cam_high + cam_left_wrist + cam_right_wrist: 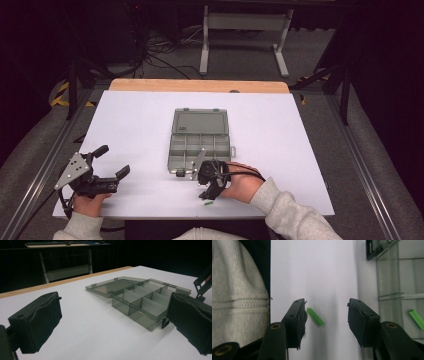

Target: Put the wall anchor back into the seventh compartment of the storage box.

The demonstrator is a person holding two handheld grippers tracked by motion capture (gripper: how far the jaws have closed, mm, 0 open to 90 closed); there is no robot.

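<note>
Green plug (315, 317) lies on the white table (135, 130) between the right gripper's (325, 315) parted jaws, close by one pad and not pinched. Beside it sits the open smoky box (199, 150), with another green plug (417, 318) in one compartment. Left gripper (112, 322) rests released, well apart from the box.

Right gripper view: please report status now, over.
Right gripper open, jaws straddling green peg on the table, no contact yet. Left gripper open, idle. Second green peg already inside the open organizer box. Nothing in the way.
</note>
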